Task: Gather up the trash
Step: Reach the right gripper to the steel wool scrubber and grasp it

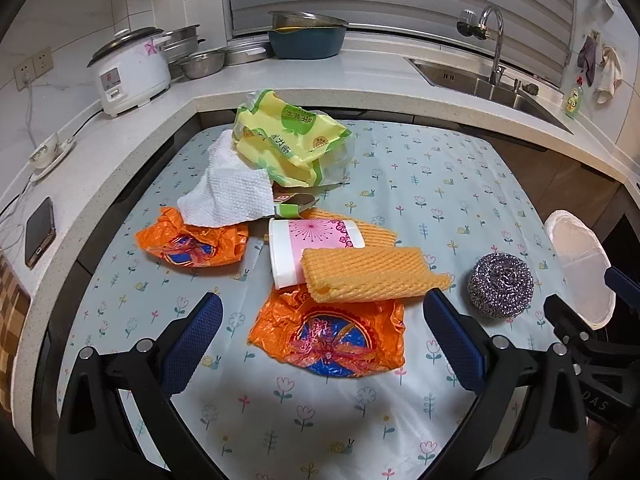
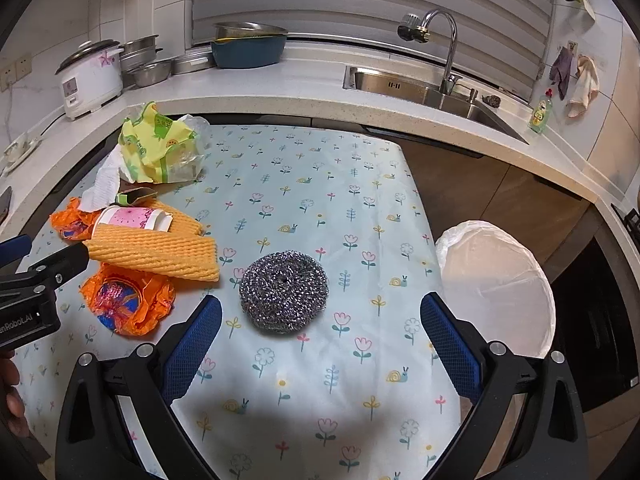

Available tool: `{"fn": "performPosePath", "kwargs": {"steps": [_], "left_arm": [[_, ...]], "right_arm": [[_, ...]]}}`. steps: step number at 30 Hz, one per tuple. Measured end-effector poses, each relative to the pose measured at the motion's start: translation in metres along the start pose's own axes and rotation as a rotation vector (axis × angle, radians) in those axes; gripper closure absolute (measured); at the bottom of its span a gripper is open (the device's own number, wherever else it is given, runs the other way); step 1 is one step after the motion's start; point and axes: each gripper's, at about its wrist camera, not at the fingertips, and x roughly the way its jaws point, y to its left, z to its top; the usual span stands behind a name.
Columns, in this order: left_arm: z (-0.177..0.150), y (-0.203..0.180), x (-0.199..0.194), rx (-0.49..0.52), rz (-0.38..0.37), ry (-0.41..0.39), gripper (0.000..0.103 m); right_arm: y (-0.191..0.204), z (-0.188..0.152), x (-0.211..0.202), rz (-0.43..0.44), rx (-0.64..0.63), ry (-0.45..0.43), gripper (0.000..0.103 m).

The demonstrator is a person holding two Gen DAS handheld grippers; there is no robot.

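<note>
Before me on the flowered cloth: crumpled orange wrappers (image 1: pixel 332 340), yellow foam netting (image 1: pixel 372 280), a tipped paper cup (image 1: pixel 308 248), steel scourer (image 2: pixel 284 292)

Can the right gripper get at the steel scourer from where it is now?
Probably yes. The right gripper is open, and the steel scourer lies alone on the tablecloth straight ahead between its fingers. Nothing lies on or against it; the foam net lies clear to its left.
</note>
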Motion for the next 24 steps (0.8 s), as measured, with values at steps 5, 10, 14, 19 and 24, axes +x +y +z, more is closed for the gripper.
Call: {"fn": "performPosePath", "kwargs": {"steps": [5,10,14,19,24], "left_arm": [[0.008,-0.002,0.025,0.007,-0.023,0.022,0.009],[0.011,-0.005,0.045,0.022,-0.052,0.056,0.026],[0.011,-0.007,0.056,0.035,-0.075,0.086,0.045],[0.009,-0.004,0.063,0.031,-0.111,0.122,0.09],[0.009,-0.005,0.057,0.04,-0.11,0.101,0.099]], "right_arm": [[0.009,0.003,0.025,-0.008,0.002,0.028,0.007],[0.013,0.003,0.045,0.002,0.017,0.06,0.007],[0.017,0.002,0.059,0.005,0.013,0.081,0.007],[0.022,-0.001,0.072,0.019,0.011,0.106,0.011],[0.021,-0.003,0.073,0.025,0.019,0.11,0.035]]}}
